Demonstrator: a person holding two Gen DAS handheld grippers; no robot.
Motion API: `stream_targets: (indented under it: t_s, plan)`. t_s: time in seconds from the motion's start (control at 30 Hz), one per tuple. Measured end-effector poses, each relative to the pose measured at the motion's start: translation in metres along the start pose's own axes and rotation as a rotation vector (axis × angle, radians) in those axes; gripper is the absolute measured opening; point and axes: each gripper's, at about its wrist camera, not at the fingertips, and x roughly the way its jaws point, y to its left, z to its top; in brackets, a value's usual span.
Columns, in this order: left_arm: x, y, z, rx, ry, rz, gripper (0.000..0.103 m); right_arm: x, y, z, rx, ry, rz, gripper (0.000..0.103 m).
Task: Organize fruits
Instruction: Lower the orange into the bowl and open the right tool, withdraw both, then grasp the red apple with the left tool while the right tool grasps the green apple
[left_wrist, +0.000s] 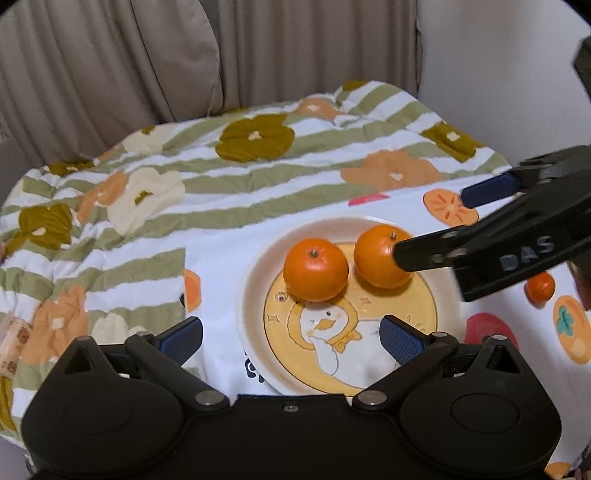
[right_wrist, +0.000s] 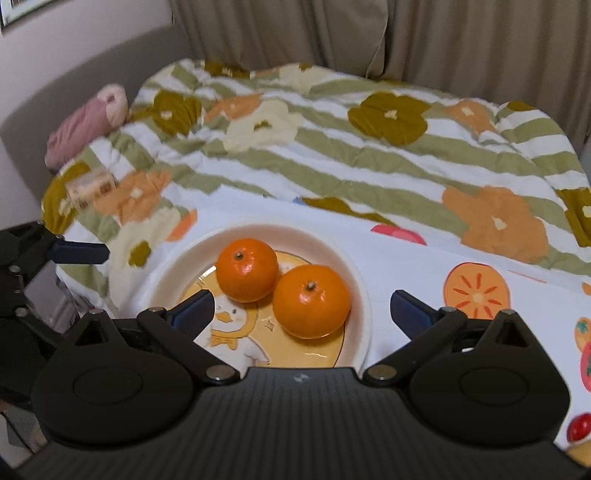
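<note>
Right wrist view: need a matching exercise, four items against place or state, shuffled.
Items
1. duck plate
2. right tool
3. pink bundle
4. small carton

Places or states
a. beside the grey backrest, at the quilt's far-left corner
b. lying on the striped quilt, left of the plate
c. holds two oranges
d. open, gripping nothing

Pairs: 1-c, 2-d, 3-a, 4-b

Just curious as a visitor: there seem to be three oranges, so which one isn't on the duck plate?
The small orange at the far right, on the fruit-print cloth behind the right tool. The other two sit together on the plate.
</note>
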Motion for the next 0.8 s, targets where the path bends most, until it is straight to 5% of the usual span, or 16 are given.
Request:
stream_targets:
  t_s: [0.27,0.8]
  plan:
    - [-0.058,-0.031,0.001,-0.052,-0.071,0.095,0.103,-0.085,-0.013,-0.016,0.029,-0.073,-0.027,0.103]
    - [-0.126,-0.146,0.01,-0.063,-0.148,0.067,0.103,-0.217,-0.109,-0.099,0.222,-0.098,-0.185,0.103]
